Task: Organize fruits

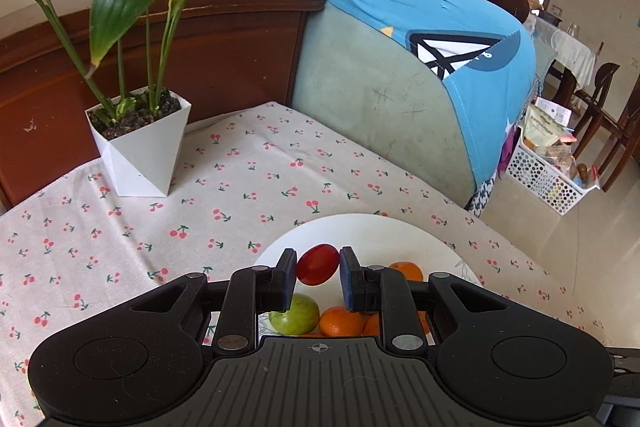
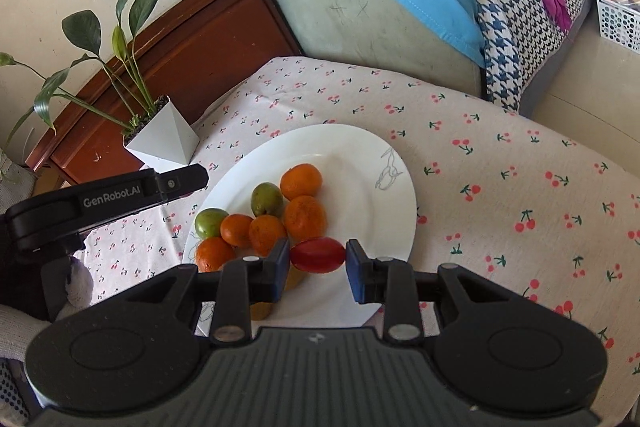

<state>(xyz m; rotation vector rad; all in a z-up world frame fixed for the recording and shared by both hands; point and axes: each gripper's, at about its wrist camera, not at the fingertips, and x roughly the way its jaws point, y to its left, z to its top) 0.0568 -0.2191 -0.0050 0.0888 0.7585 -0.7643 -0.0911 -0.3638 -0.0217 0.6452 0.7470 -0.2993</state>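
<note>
Two grippers each pinch one red tomato. The left gripper [image 1: 318,267] holds its tomato [image 1: 317,264] above the plate [image 1: 400,231]; the right gripper [image 2: 317,256] holds its tomato [image 2: 318,255] just over the plate's near part, in front of the oranges [image 2: 304,217]. Better to lower slowly, then loosen the fingers gently, so neither tomato rolls off.

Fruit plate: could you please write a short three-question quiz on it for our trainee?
1. True or false: the right tool holds nothing.
2. Multiple choice: how many green fruits lie on the white plate in the right wrist view? A one, B two, C four.
3. Fill in: the left tool grips a ___ fruit.

Key: 1 false, it grips a red fruit; 2 B; 3 red.
</note>
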